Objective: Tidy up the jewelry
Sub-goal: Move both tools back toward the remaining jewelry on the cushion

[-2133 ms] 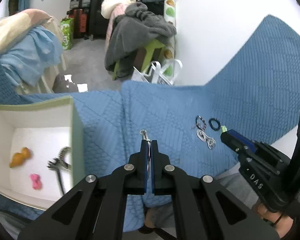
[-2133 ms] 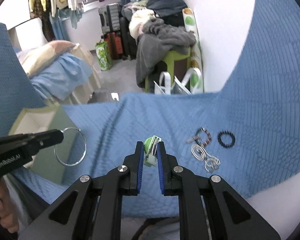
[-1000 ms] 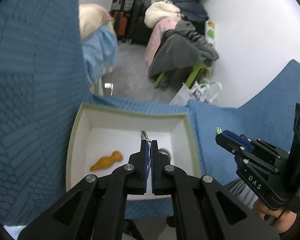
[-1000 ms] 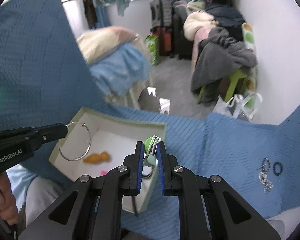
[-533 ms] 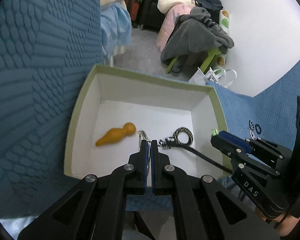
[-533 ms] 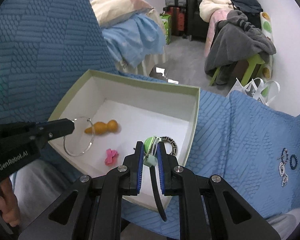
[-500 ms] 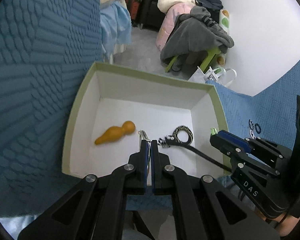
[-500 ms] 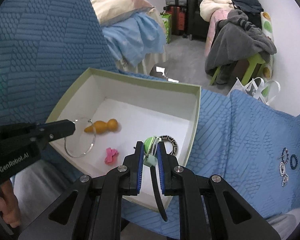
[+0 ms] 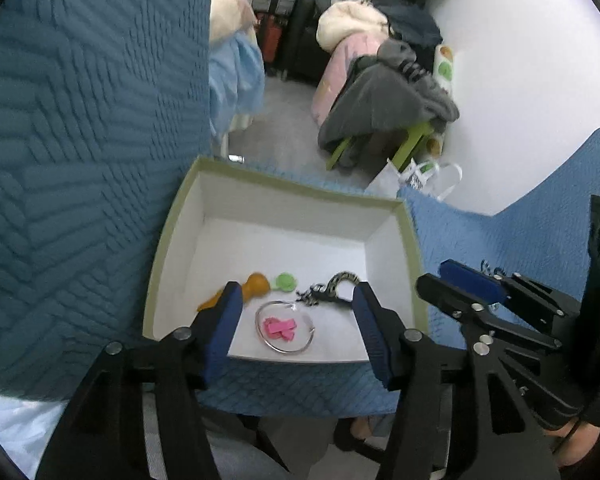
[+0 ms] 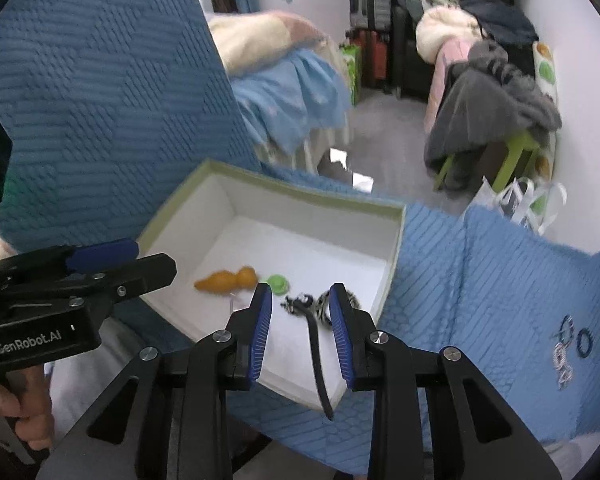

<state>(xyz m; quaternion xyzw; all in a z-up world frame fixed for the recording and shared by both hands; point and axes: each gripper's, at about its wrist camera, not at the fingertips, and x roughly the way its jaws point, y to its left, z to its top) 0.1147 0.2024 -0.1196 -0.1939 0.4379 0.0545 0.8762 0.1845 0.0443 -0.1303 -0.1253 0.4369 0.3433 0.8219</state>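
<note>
Blue quilted cover [image 9: 500, 240] carries the box [image 9: 408, 236]; both claws, left claw [image 9: 296, 324] and right claw [image 10: 300, 320], are opening, empty.

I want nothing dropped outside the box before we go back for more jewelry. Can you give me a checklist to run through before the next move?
1. Silver hoop lying inside the box: ok.
2. Green piece on the box floor beside the orange piece: ok.
3. Left tongs opening with nothing between the pads: ok.
4. Right tongs opening with nothing gripped: ok.
5. Black strap fully inside the box: not ok, it hangs over the near wall.
6. Jewelry left on the blue cloth: not ok, several pieces remain.
</note>
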